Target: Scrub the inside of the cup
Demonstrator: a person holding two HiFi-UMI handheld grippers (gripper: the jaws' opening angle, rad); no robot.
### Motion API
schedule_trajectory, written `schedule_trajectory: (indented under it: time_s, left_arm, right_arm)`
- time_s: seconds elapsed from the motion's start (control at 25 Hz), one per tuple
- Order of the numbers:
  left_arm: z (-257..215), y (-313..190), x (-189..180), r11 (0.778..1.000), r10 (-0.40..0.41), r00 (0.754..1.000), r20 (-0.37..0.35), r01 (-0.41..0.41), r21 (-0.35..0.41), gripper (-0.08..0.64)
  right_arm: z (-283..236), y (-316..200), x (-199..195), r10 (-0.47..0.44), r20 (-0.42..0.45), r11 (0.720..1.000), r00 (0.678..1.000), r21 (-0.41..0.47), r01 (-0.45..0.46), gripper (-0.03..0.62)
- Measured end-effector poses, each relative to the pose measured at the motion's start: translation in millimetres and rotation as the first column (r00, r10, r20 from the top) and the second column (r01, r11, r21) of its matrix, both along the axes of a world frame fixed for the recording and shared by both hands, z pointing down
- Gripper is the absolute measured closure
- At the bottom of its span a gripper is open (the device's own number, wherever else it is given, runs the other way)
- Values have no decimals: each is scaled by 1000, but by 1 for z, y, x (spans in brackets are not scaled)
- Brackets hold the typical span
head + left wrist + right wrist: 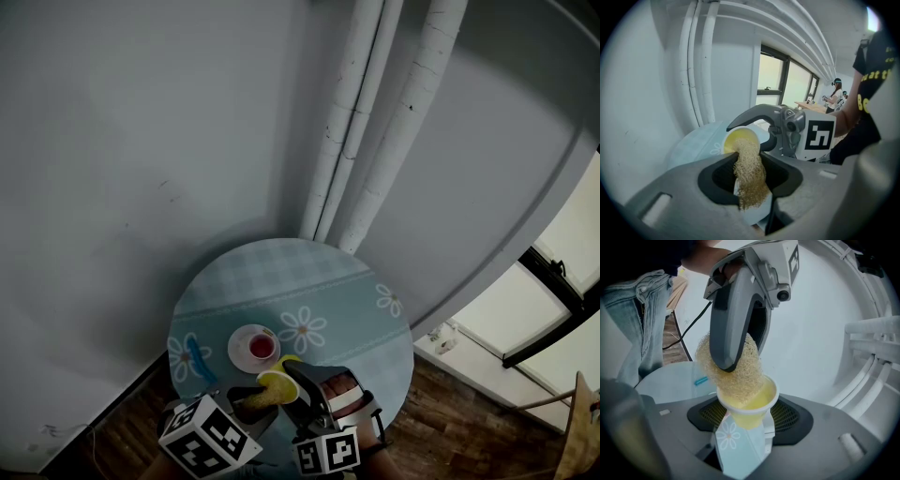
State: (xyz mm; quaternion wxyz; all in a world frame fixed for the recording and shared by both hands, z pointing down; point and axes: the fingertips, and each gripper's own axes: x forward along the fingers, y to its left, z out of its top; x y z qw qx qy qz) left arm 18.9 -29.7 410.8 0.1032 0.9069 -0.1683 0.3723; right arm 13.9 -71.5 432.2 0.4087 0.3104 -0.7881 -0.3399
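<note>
Floral bench (pixel 281 272) beneath cup (pixel 752 401); right gripper (pixel 746 425) fingers (pixel 797 422) pinching cup steady, left gripper (pixel 750 185) clamping loofah (pixel 736 376) inside cup for scrubbing.

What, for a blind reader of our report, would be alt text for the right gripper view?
A yellow cup sits clamped in the right hand-held gripper while the left hand-held gripper, from above, presses a tan mesh scrubber into its mouth. Behind lies a pale blue table.

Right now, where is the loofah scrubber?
The loofah scrubber sits centre frame in the right gripper view, clamped in the left tongs, its lower end pushed into the yellow cup that the right tongs hold.
</note>
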Motion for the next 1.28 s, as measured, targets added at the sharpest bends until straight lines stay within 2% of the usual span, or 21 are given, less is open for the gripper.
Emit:
schedule_trajectory:
  time_s: [0.36,0.68,0.88,1.12,1.28]
  left_arm:
    - [-7,5,11,999,34,999,-24,-33,23,422]
    - [-8,-8,0,999,-13,1000,4,13,51,422]
    - [-7,-8,-6,999,-21,1000,4,21,35,422]
    - [-8,5,2,1000,19,999,-49,-19,-9,420]
    - [-10,7,4,999,35,995,-93,-33,25,420]
  right_arm:
    - [0,0,-2,3,9,1000,1000,-5,-3,293]
    - [-2,1,-3,3,20,1000,1000,-5,-3,293]
    - [-3,0,-2,7,19,1000,1000,-3,-6,293]
    - [-5,-3,3,25,42,1000,999,-10,-25,293]
    - [-8,-6,8,51,79,999,996,-19,-50,293]
